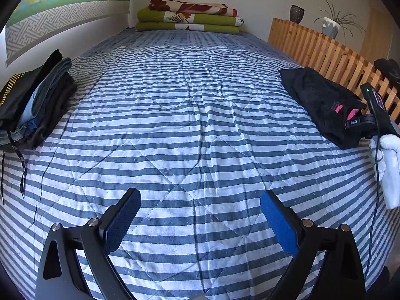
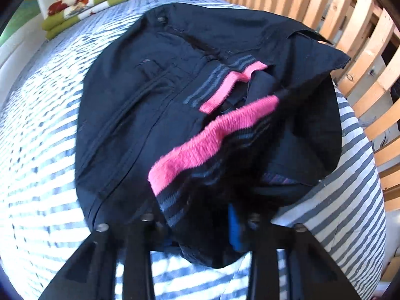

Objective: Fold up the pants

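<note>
So the pants [image 2: 190, 105] are sitting bunched up at the bed's [image 1: 190, 115] right edge by the wooden slats [image 1: 322, 50], and the right gripper [image 2: 200, 225] is biting down on their near end, where the pink-trimmed waistband [image 2: 210, 140] is poking out. The left gripper [image 1: 200, 222] is hanging released over bare striped quilt, well apart from them. From there the pants are lying off to the right, so the right one's nearer and I'm guessing it's the one pulling them toward the middle.
</note>
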